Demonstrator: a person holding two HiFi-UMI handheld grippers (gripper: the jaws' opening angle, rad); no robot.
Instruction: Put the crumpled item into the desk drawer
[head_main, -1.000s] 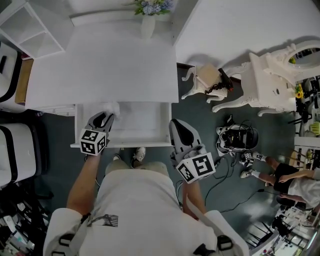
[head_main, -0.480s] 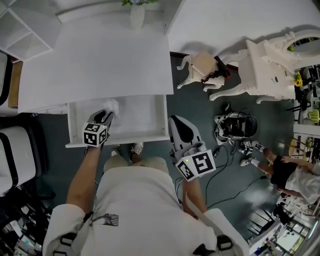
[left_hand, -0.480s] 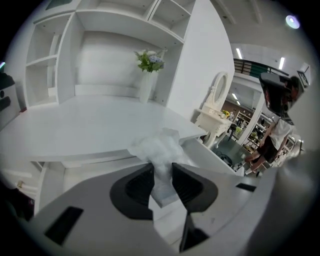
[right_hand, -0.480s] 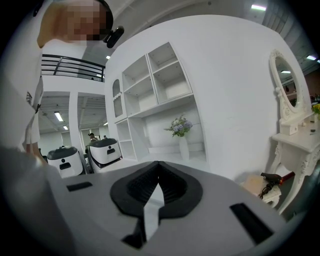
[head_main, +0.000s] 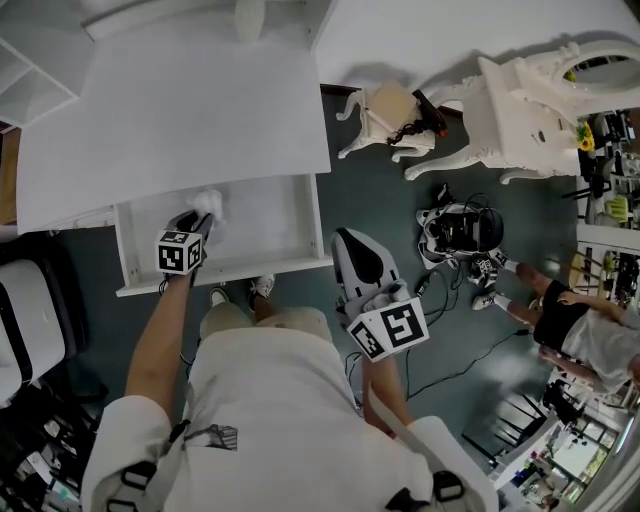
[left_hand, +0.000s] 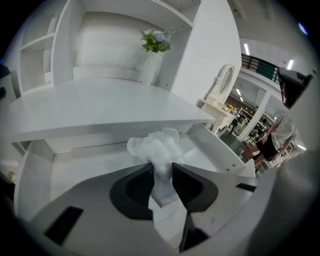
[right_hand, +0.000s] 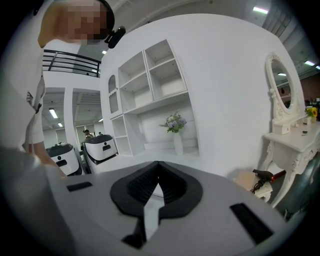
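A crumpled white paper wad is pinched between the jaws of my left gripper, which is shut on it. In the head view the wad hangs inside the open white desk drawer, near its back left part, with the left gripper over the drawer. My right gripper floats beside the drawer's right front corner, over the dark floor. Its jaws meet at the tips in the right gripper view, and the gripper holds nothing.
The white desk top lies above the drawer, with a vase of flowers at its back. A white dressing table, a small stool and cables with gear stand on the floor to the right. A person sits at far right.
The left gripper has moved deeper over the drawer with the wad held in it. The view has shifted, so the desk sits lower left. The right gripper stays beside the drawer.
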